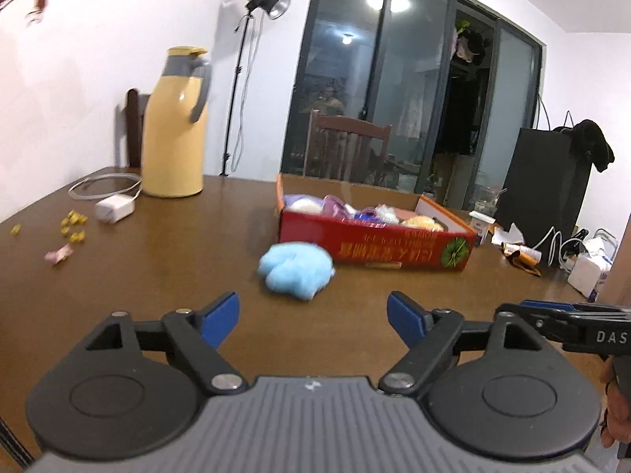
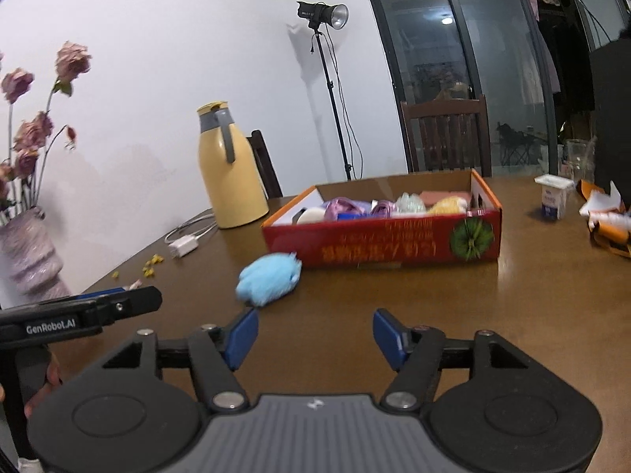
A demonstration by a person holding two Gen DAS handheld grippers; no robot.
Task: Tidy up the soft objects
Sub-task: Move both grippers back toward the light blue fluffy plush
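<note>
— What are you doing now?
— I'm hovering my left hand-held gripper point(image 1: 313, 321) wide open and empty; the blue puff point(image 1: 295, 270) is lying on the worktop point(image 1: 138, 268) beside the box point(image 1: 374, 242); my right hand-held gripper point(image 2: 315, 337) is gaping empty too.
— Next?
— Probably closing on the puff, then boxing it.

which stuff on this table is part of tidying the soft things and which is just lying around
Part of the job:
- blue fluffy toy, on the table, outside the box
- red cardboard box already holding soft items
- left gripper and right gripper, both open and empty

Just lying about:
- yellow thermos jug
- white charger
- small milk carton
- vase of flowers
</note>
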